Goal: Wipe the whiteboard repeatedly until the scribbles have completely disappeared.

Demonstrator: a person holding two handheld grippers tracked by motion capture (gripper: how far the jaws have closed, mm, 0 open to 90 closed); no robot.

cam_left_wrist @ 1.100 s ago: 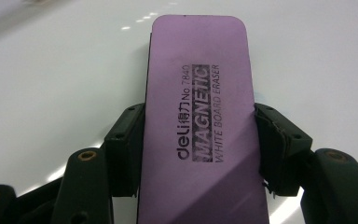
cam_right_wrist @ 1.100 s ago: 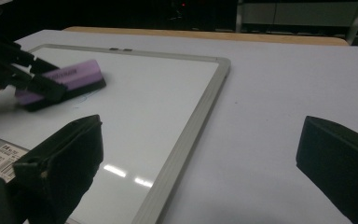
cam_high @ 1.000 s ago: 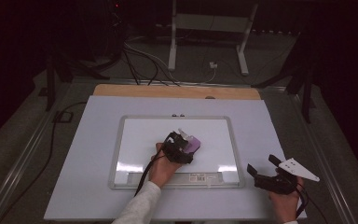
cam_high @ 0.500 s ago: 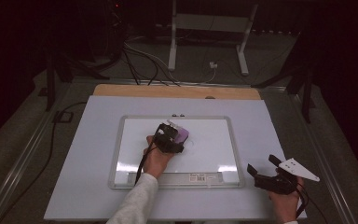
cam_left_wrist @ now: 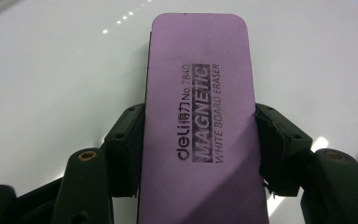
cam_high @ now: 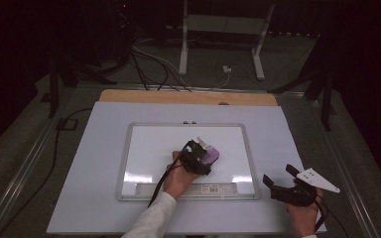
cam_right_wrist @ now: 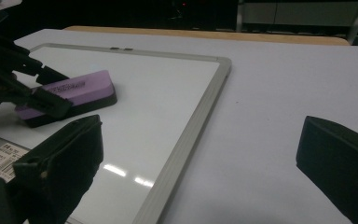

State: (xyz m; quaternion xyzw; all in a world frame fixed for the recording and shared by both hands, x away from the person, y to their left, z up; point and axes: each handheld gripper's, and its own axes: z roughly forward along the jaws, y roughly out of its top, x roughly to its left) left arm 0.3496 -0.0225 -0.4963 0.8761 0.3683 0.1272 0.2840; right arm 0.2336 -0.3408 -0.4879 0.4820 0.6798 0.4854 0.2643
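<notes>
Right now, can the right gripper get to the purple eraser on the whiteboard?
Probably not for a grip: the left gripper is already clamped on the eraser. The right gripper is open, beside the whiteboard, with nothing between.

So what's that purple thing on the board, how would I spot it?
Find the framed whiteboard lying flat on the pale table. Near its middle, the left gripper clamps a purple block, the eraser. It is the one coloured thing on the white surface, printed "MAGNETIC WHITE BOARD ERASER".
</notes>
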